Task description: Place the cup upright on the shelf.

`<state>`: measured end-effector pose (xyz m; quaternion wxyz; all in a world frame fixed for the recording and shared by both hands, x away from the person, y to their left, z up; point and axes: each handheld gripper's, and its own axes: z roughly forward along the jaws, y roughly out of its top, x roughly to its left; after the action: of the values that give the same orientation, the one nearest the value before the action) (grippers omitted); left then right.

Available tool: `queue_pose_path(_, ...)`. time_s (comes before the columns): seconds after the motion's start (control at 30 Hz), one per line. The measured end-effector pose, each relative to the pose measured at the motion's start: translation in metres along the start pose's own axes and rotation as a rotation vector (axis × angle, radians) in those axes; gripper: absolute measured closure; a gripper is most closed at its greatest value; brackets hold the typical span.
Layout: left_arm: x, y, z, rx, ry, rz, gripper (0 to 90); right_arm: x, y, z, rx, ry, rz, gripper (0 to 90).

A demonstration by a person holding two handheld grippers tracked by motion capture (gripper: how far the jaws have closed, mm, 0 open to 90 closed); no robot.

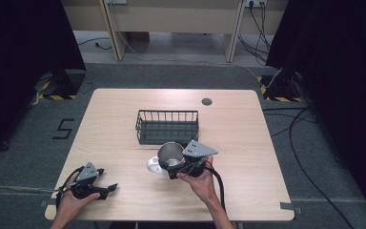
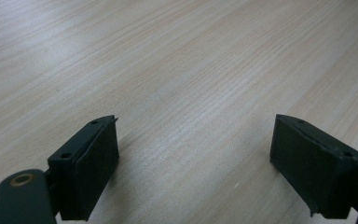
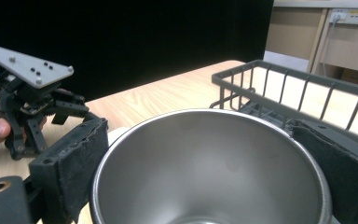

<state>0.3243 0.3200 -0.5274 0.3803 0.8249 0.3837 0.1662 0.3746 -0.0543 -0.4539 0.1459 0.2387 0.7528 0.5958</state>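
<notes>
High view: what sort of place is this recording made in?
Probably a lab or studio set up for recording: a bare wooden table on grey carpet, black curtains at both sides, and loose cables across the floor.

Round brushed-steel cup (image 3: 209, 172): satin, smooth inside. Pale wooden table (image 1: 248, 138): matt, fine grain. Dark wire basket (image 1: 167, 127): matt coated metal.

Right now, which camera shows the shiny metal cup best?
The right gripper view: the metal cup sits close up there, its open mouth between the right gripper jaws, which clamp it. The high view shows the cup small, near the wire basket. The left gripper view shows bare table.
</notes>
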Motion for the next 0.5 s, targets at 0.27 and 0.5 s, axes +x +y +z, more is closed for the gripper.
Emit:
queue_pose_path(0.27,0.0,0.0,0.0,0.0,0.0,0.0,14.6,-0.007,0.018,-0.003,-0.004,-0.029,0.005,6.6)
queue_pose_path(0.5,0.0,0.0,0.0,0.0,0.0,0.0,14.6,-0.018,0.033,-0.003,0.006,-0.054,0.025,6.6)
